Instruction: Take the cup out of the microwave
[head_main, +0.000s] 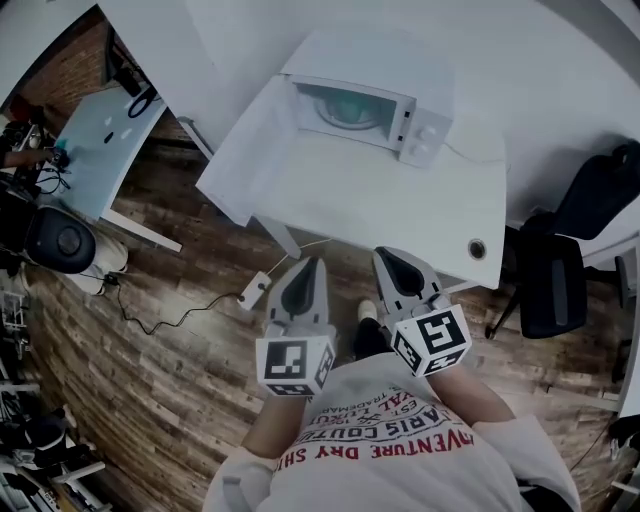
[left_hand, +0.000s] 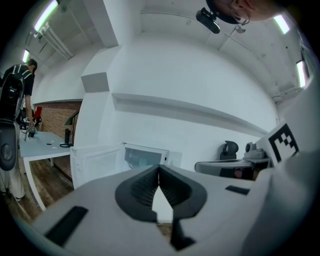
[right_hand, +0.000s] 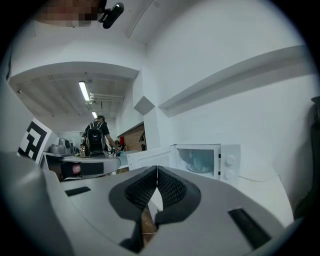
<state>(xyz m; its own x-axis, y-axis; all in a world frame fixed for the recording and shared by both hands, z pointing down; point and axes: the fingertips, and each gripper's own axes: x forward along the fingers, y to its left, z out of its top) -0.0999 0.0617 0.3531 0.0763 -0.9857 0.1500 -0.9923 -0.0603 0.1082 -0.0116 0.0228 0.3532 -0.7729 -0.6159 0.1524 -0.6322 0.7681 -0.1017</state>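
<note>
A white microwave (head_main: 375, 105) stands on a white table (head_main: 400, 210), its door (head_main: 255, 125) swung wide to the left. Inside, a pale teal cup (right_hand: 199, 161) rests on the glass turntable; in the head view the cavity (head_main: 345, 108) shows only a teal shape. My left gripper (head_main: 305, 268) and right gripper (head_main: 392, 258) hang side by side before the table's near edge, both shut with nothing between the jaws. In the left gripper view the open microwave (left_hand: 142, 157) lies ahead beyond my shut left gripper (left_hand: 159, 170); my right gripper (right_hand: 157, 170) points toward it too.
A black office chair (head_main: 560, 270) stands right of the table. A white power strip (head_main: 255, 290) with a cable lies on the wooden floor. At the left stand a second desk (head_main: 100, 150) and a black bin (head_main: 60, 240). A person with a backpack (right_hand: 95, 137) stands farther off.
</note>
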